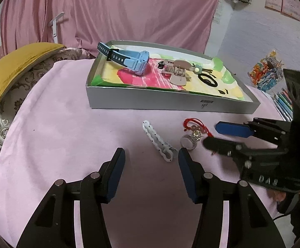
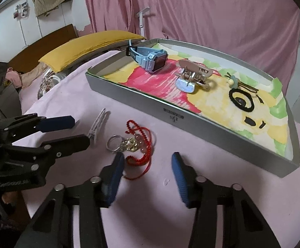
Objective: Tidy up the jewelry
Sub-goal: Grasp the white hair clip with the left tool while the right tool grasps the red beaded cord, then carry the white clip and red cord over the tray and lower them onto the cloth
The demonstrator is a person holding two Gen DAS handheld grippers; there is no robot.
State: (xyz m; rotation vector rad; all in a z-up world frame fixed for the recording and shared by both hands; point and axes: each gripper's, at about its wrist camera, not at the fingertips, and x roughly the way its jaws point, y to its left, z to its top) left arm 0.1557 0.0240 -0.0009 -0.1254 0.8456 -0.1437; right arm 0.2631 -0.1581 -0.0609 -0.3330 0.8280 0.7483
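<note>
A shallow grey tray [image 1: 170, 100] [image 2: 141, 95] with a colourful drawing inside holds a blue watch [image 1: 134, 61] [image 2: 150, 59], a beige hair claw [image 1: 177, 71] [image 2: 194, 74], a flower hair tie [image 1: 197, 68] [image 2: 233, 81] and a black hair tie [image 1: 207, 80] [image 2: 241, 101]. On the pink cloth lie a white hair clip [image 1: 157, 140] [image 2: 98, 124] and a red cord charm with a key ring [image 1: 193, 133] [image 2: 135, 142]. My left gripper [image 1: 152, 157] [image 2: 81, 131] is open beside the clip. My right gripper [image 2: 147, 161] [image 1: 211, 133] is open over the red charm.
A yellow cushion [image 1: 15, 68] [image 2: 88, 47] lies at the back left. Pink curtains [image 1: 119, 10] hang behind the tray. Coloured pencils [image 1: 284, 101] and a colourful packet [image 1: 266, 72] lie at the right.
</note>
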